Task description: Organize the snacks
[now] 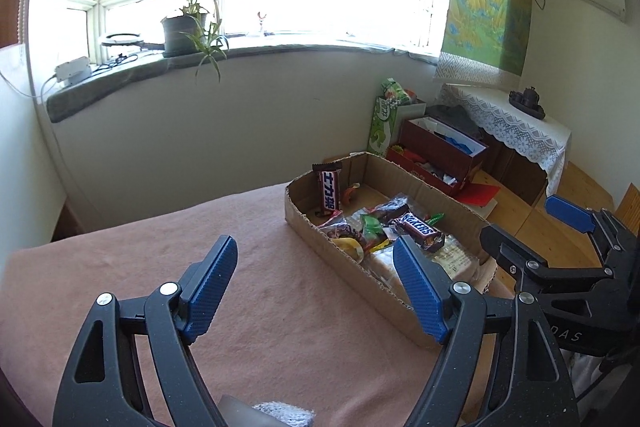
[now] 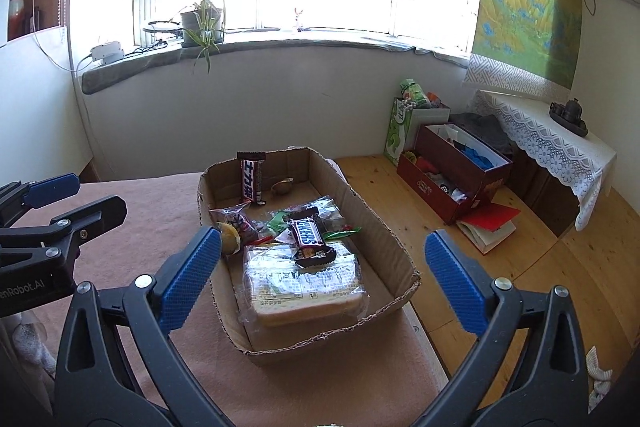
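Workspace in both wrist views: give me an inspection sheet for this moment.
Surface: pink blanket-covered table, bare around the box.
Job's things: open cardboard box holding a wrapped bread loaf, a brown Snickers bar on top, a second brown bar leaning on the far wall, small wrapped sweets.
Clutter: nothing seen on the table.
Grippers: left gripper and right gripper both open, fingers empty.
Cables: white lead by the adapter on the windowsill.
Surroundings: potted plant, red boxes on wooden floor.
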